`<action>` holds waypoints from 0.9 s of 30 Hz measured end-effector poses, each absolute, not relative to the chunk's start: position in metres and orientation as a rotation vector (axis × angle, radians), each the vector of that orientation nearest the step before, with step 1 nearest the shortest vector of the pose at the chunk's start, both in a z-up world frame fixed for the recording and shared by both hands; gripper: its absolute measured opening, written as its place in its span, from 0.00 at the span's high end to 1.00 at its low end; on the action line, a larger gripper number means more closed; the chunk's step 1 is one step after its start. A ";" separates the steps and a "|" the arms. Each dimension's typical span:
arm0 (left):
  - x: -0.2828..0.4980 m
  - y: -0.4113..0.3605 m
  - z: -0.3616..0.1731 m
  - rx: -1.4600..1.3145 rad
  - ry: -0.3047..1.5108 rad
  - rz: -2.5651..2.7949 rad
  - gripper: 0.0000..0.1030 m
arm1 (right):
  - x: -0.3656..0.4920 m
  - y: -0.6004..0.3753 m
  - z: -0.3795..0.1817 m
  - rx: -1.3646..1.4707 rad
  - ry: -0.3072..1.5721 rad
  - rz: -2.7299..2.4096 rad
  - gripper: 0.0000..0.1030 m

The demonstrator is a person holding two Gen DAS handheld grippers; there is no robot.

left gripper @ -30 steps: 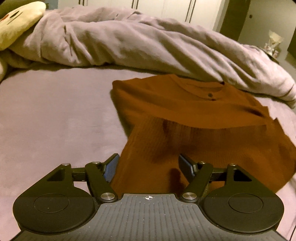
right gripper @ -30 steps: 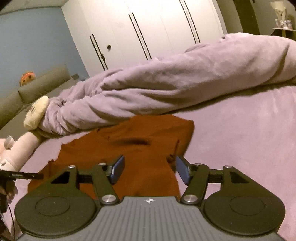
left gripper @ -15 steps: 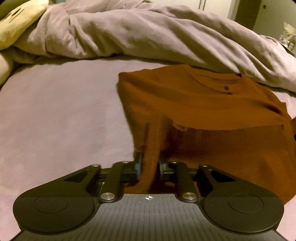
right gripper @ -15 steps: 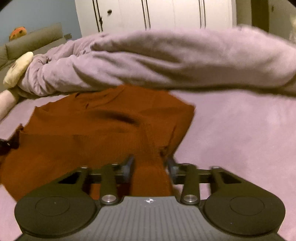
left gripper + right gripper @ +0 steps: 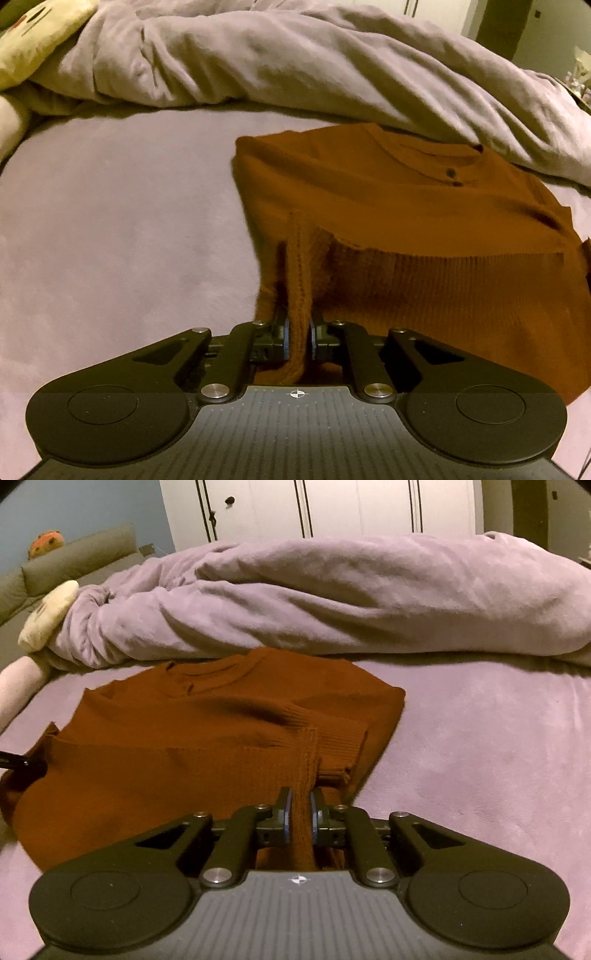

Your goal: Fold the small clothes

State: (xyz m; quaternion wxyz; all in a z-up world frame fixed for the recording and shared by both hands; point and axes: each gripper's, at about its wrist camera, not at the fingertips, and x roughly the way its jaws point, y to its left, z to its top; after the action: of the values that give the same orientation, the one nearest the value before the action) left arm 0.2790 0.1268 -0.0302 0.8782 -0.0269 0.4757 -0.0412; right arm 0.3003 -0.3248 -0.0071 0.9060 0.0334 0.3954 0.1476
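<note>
Rust-brown ribbed knit sweater spread flat on the lilac bed, collar toward the rumpled duvet. Left gripper clamped on a pinched ridge at the near hem corner; right gripper likewise, jaws closed on the opposite corner. Probably about to fold hem toward collar: best lifted evenly, both corners level, carried over and laid edge to edge. Stretchy, soft, thick fabric; sleeves folded inward; velvety sheet, likely grippy.
</note>
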 end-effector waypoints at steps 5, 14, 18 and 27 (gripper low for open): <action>0.282 0.123 -0.034 -0.057 1.003 -0.100 0.84 | 0.304 -0.315 -0.010 0.034 0.816 0.302 0.89; 0.267 0.125 -0.018 -0.011 0.965 -0.110 0.91 | 0.281 -0.311 0.011 -0.017 0.733 0.306 0.93; 0.261 0.135 0.002 -0.044 0.923 -0.110 0.91 | 0.268 -0.314 0.029 -0.021 0.683 0.304 0.94; 0.279 0.134 0.039 -0.055 0.824 -0.067 0.91 | 0.274 -0.299 0.058 -0.049 0.585 0.284 0.94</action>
State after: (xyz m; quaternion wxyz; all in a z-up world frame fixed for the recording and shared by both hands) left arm 0.2791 0.1340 0.0385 0.9155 -0.0268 0.4002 -0.0325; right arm 0.2737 -0.2988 0.0577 0.9472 -0.0240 0.2875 0.1397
